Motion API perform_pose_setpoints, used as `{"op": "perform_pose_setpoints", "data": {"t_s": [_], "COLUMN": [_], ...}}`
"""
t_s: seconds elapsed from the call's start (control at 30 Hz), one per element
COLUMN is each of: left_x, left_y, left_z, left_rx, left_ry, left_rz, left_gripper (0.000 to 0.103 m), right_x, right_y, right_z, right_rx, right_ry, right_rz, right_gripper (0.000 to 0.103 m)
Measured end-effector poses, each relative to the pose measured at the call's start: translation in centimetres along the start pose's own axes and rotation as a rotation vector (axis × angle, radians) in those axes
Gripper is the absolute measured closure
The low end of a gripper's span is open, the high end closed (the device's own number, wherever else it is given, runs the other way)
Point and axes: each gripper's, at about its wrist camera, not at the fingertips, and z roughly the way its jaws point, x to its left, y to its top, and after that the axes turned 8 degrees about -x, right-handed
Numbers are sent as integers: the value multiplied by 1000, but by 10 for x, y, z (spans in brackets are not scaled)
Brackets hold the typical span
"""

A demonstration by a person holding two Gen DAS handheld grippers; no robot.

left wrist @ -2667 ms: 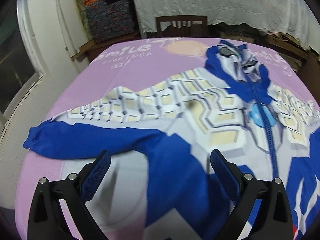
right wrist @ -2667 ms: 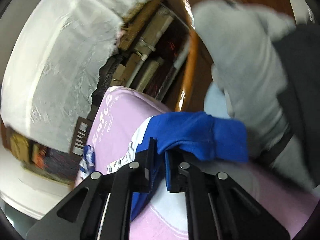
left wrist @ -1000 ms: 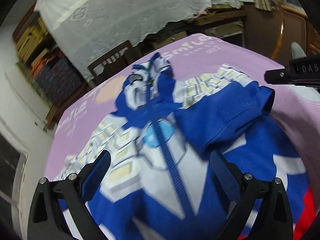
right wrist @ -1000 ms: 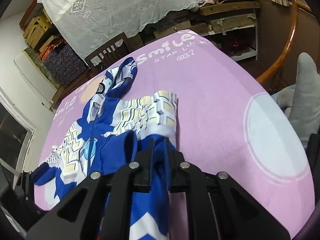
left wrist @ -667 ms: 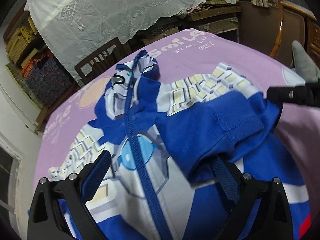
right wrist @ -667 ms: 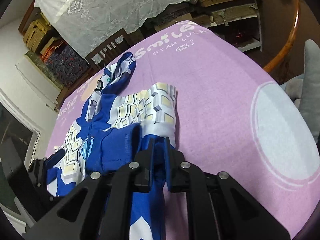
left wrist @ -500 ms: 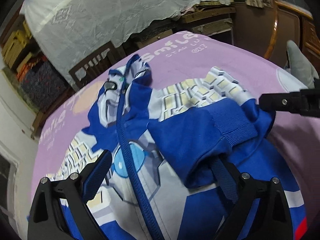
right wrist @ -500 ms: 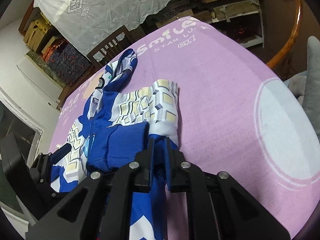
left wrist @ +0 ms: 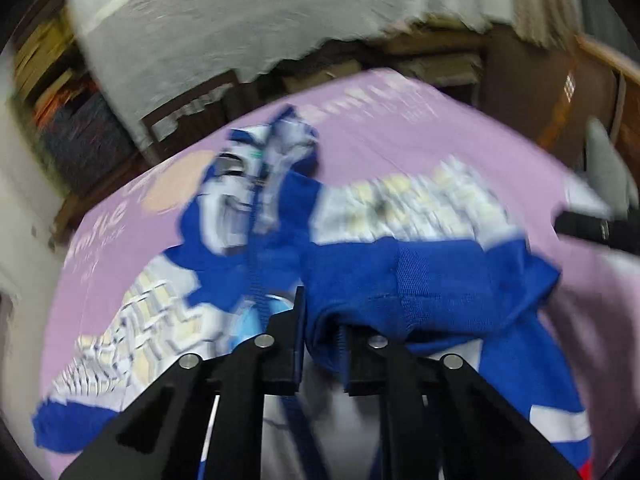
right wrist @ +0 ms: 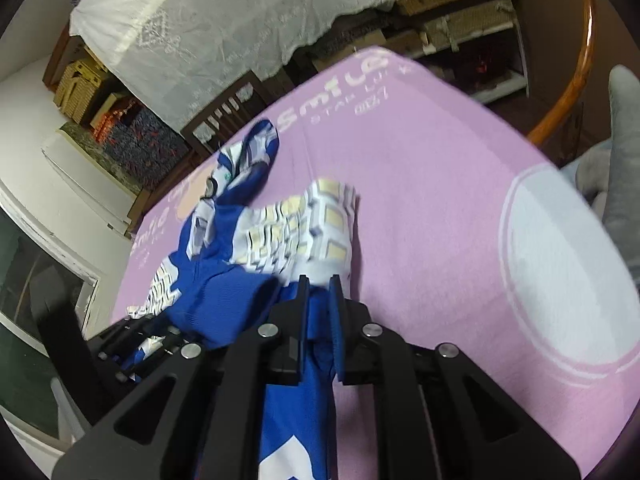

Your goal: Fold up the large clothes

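A: Lying on the pink sheet [right wrist: 440,152], the jacket [right wrist: 224,240] is seen; how is it gripped?

B: Its blue sleeve [left wrist: 432,272] is clamped by the left gripper [left wrist: 322,344] and the right gripper [right wrist: 318,316].

Jacket [left wrist: 248,248] lies spread on tablecloth [right wrist: 440,184], hood at far end, one sleeve folded across chest. Chair [right wrist: 228,116] stands behind table; draped cloth [right wrist: 224,20] behind chair
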Motion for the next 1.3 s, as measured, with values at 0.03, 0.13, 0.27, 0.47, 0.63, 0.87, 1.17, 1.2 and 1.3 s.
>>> {"op": "perform_pose_setpoints", "data": {"t_s": [0.03,0.13,0.27,0.47,0.63,0.87,1.17,1.2,1.3], "left_x": [18,53,87,132,164,211,187,181,174], "left_y": [3,0,-23,-50,-61,-96,-82,-82,-86], "left_z": [-7,-21,-21,-13,-23,-32,-39,-30,-8], "left_rx": [-17,-36,-10,56,32,55,20,45,105], "left_ry": [-5,-29,-50,-82,-93,41,43,57,87], "left_rz": [-71,-188,-316,-494,-580,-697,-532,-502,-455], "left_gripper": [90,89,78,40,21,20,20,20,17], "right_x": [1,10,30,51,51,42,55,59,59], "right_y": [0,-3,-20,-46,-47,-42,-37,-35,-37], "right_z": [-2,-1,23,52,52,53,29,27,40], "right_rx": [-10,-6,81,148,152,174,60,44,105], "right_ry": [13,39,24,-121,-141,-104,-112,-93,-69], "right_rz": [-5,-39,-133,-338,-345,-290,-312,-319,-296], "right_gripper": [92,92,94,103,103,103,101,101,101]}}
